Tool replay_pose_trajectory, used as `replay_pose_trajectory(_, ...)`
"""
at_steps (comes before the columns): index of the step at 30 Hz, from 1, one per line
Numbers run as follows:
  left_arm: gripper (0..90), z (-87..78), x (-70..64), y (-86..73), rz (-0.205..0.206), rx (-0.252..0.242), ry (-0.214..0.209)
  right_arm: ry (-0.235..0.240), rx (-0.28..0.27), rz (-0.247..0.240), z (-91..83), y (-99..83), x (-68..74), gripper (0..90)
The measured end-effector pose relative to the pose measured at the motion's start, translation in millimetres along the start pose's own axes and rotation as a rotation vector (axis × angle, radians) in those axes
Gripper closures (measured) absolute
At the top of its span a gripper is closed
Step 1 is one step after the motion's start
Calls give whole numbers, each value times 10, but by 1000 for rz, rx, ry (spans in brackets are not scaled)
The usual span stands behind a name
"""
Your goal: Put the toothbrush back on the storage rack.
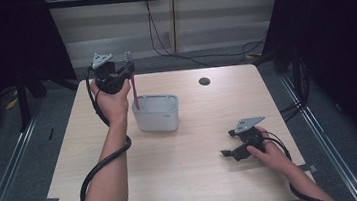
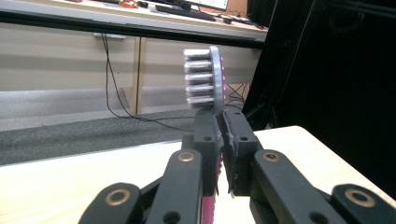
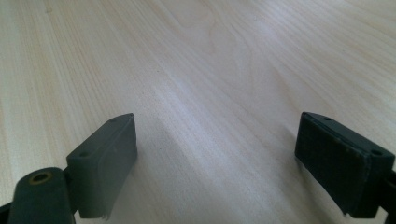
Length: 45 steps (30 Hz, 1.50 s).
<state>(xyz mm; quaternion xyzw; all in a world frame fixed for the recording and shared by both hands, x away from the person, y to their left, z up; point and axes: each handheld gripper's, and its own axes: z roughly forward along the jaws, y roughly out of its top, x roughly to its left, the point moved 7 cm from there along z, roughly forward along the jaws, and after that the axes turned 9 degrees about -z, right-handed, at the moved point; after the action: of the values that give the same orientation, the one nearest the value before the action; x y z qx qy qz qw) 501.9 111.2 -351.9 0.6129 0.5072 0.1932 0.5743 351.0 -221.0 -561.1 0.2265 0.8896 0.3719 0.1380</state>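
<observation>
A pink toothbrush [image 1: 133, 82] with a grey bristle head [image 2: 205, 77] stands nearly upright in my left gripper [image 1: 125, 71], which is shut on its handle. Its lower end hangs over the back left corner of a white rectangular container [image 1: 157, 114] at the table's middle. In the left gripper view the jaws pinch the pink handle [image 2: 217, 168] with the bristles facing left. My right gripper [image 1: 231, 147] rests low on the table at the right, open, with bare wood [image 3: 215, 116] between its fingers [image 3: 105, 163].
The light wooden table [image 1: 185, 180] has a round dark cable hole [image 1: 204, 81] near its back edge. Black cables run along the floor behind the table. Dark curtains and frame posts stand at both sides.
</observation>
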Motion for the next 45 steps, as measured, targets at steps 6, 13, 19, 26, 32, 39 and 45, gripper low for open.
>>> replay_pose_trajectory(6, 845, 10, 1, -28, 6, 5, 4, 0, 2, 2, -2, -1, 1, 126)
replay_pose_trajectory(13, 856, 10, 22, -77, 4, 16, 9, 0, -1, -1, 1, 0, 0, 126)
replay_pose_trajectory(19, 866, 11, 28, -135, 13, 33, 18, 0, 2, 1, -2, -1, 1, 126)
replay_pose_trajectory(26, 861, -12, 1, -210, 30, 57, 19, 2, 2, 1, -1, -1, 1, 126)
replay_pose_trajectory(32, 837, -67, 1, -237, 45, 86, 23, 1, 2, 1, -1, -1, 2, 125)
replay_pose_trajectory(39, 804, -132, 34, -278, 42, 103, 26, 1, 2, 1, -1, -1, 2, 125)
replay_pose_trajectory(45, 733, -162, 72, -328, 37, 116, 31, 1, 2, 1, -1, -1, 2, 125)
